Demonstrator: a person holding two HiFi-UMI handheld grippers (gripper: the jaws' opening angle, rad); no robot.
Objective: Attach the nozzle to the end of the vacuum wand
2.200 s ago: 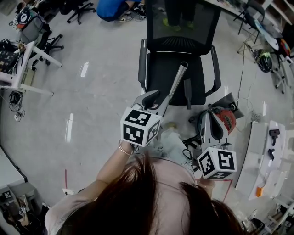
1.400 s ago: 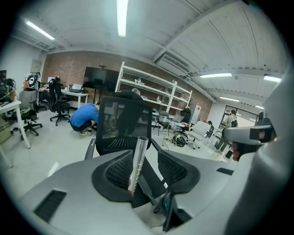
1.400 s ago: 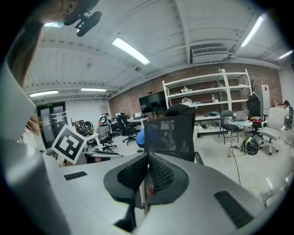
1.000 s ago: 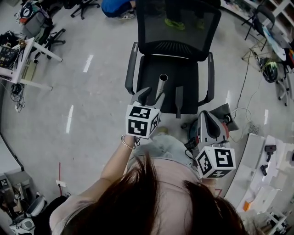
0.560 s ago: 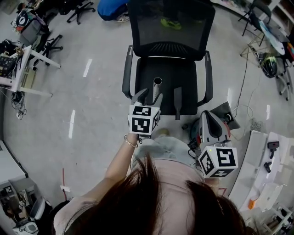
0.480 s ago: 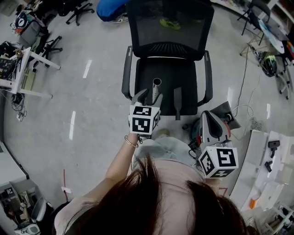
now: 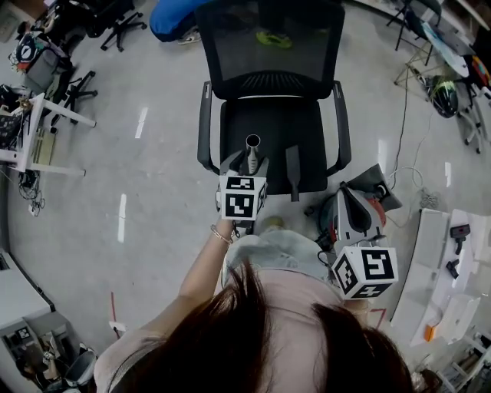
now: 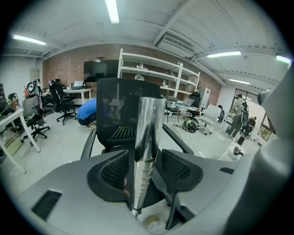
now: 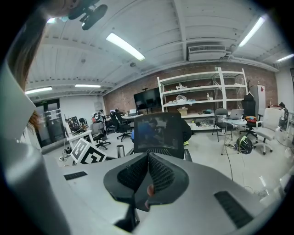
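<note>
The silver vacuum wand (image 7: 252, 146) stands nearly upright in front of a black office chair (image 7: 272, 127). My left gripper (image 7: 245, 163) is around the wand (image 8: 146, 151). Its jaws have just been opening, and a small gap shows on each side between the pads and the tube. A dark, narrow nozzle (image 7: 291, 173) lies on the chair seat, to the right of the wand. My right gripper (image 7: 345, 201) is lower right near a red and grey vacuum body (image 7: 378, 207). It is shut with nothing in it (image 9: 148, 158).
The chair's armrests (image 7: 204, 127) flank the seat. A cable and a helmet (image 7: 443, 96) lie on the floor at right, near white shelving (image 7: 449, 269). Desks and other chairs (image 7: 34, 84) stand at far left. A person in blue (image 7: 173, 19) crouches behind the chair.
The wand has swung from a tilt to nearly upright. My left gripper has sunk along it. The right gripper has barely shifted.
</note>
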